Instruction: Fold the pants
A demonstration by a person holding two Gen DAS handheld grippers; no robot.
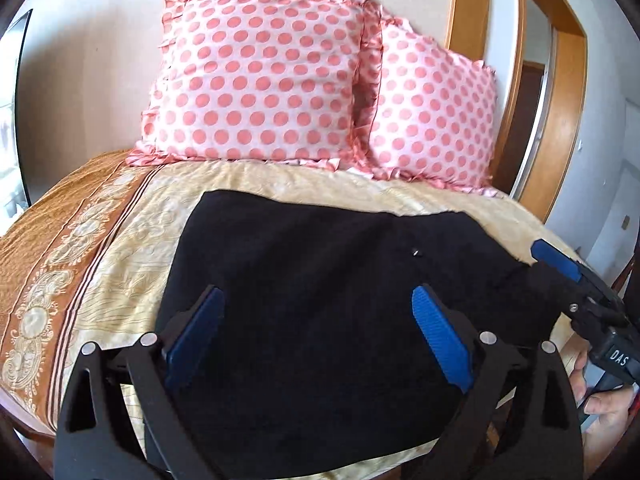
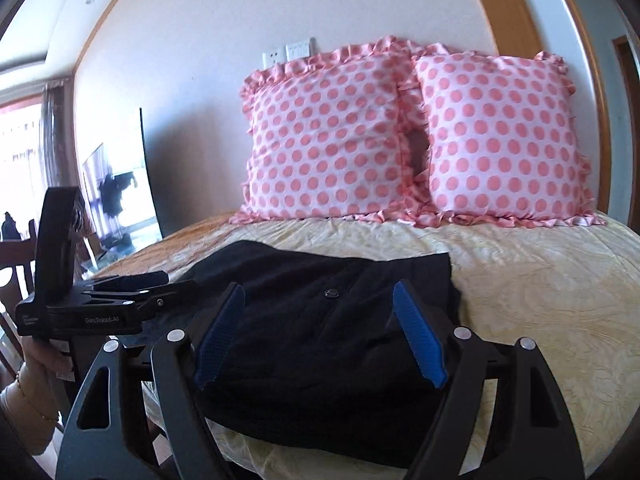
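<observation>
The black pants [image 2: 320, 336] lie folded compactly on the bedspread [image 2: 540, 300] (final tidying, I judge); the left gripper [image 1: 316, 320] and right gripper [image 2: 320, 312] both gape wide, holding nothing. Next calls for smoothing or a last fold.

place: home bedroom | evidence: bed with patterned bedspread [image 1: 120, 216]; two polka-dot pillows [image 1: 260, 76]; wall sockets [image 2: 288, 54]

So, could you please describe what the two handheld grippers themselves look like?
Both are black plastic. The left gripper and right gripper each carry two blue ribbed finger pads on triangular cut-out linkages with silver rivets. The right one's body shows white "DAS" lettering; the left's reads "GenRobot.AI". A bare hand grips the right handle.
</observation>
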